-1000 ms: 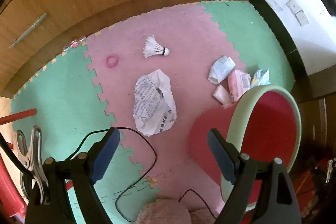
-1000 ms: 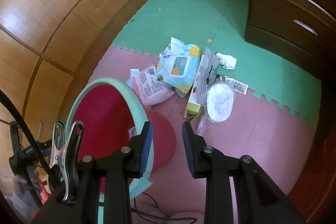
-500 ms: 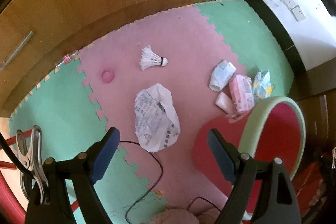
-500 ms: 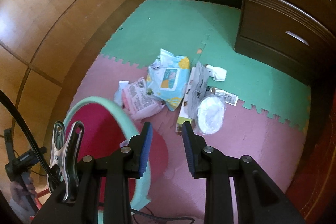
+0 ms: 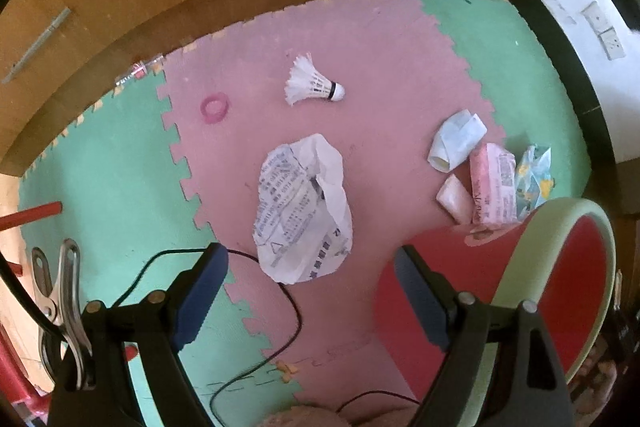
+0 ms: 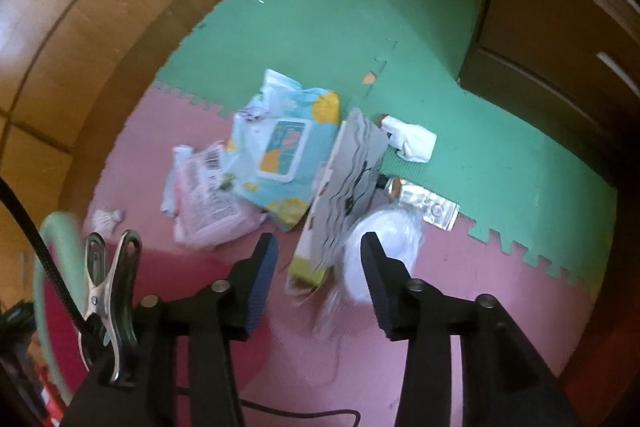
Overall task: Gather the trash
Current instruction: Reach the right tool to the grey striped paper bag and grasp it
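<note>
Left gripper (image 5: pixel 310 273): jaws wide apart, empty, above crumpled paper (image 5: pixel 304 207) on pink mat | Right gripper (image 6: pixel 318 257): jaws just opened further, empty, above cardboard box (image 6: pixel 344 187) amid wrappers | Bin (image 5: pixel 560 227): between both litter groups

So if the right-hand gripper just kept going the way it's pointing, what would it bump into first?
Most likely the flattened cardboard box and the clear plastic bag beside it: both lie straight ahead between the open jaws of the right gripper, which have just been opening. The blur makes depth uncertain.
</note>
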Action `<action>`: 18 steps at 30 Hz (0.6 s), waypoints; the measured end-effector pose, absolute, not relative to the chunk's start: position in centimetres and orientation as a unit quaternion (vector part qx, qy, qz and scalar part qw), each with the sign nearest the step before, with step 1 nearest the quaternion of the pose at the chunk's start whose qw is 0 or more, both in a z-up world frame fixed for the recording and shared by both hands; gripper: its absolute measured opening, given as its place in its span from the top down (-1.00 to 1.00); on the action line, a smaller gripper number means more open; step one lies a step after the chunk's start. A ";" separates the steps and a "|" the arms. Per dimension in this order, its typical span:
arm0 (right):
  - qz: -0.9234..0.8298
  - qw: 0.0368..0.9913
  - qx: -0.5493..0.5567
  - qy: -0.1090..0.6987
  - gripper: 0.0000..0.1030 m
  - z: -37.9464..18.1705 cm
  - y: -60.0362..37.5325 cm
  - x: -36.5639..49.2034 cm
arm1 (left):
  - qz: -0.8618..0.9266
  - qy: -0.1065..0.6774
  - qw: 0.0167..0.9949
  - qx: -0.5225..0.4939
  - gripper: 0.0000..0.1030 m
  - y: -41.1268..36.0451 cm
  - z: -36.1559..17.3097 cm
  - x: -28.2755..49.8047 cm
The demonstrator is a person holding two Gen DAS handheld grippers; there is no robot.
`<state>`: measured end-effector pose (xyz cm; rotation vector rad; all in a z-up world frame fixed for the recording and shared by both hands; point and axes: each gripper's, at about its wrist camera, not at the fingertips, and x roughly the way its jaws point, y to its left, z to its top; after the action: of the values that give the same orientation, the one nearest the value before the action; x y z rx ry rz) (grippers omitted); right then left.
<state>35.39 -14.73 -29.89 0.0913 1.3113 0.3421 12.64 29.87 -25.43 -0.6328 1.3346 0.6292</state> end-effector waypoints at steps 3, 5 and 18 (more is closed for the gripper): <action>0.152 0.770 0.050 0.617 0.09 -32.5 -14.3 37.2 | 0.284 0.602 0.693 -0.276 -0.72 29.5 -26.1 13.2; 0.145 0.765 0.058 0.625 0.09 -34.2 -14.0 38.4 | 0.285 0.604 0.693 -0.271 -0.72 29.4 -26.3 13.3; 0.107 0.754 0.054 0.646 0.79 -39.6 -13.7 40.5 | 0.347 0.586 0.681 -0.269 -0.71 34.2 -28.3 10.5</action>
<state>40.50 -13.69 -39.64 0.1171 1.4101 0.2345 10.46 34.18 -28.32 -0.6043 1.3142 0.7781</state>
